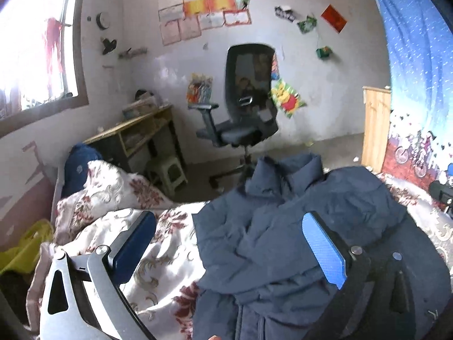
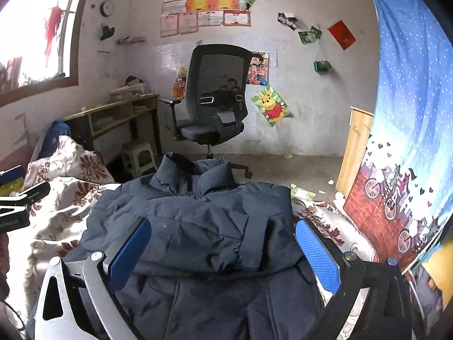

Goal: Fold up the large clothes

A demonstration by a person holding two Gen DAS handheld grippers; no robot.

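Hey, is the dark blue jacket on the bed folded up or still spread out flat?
Folded, at least partly. The jacket lies on the floral bedding with its upper half doubled over the lower, collar on top, sleeves tucked in.

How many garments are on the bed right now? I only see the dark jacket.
1: a navy padded jacket lying on the floral bedspread, collar toward the office chair. Neither gripper holds it. Something else could be hidden under it or beyond the frame.
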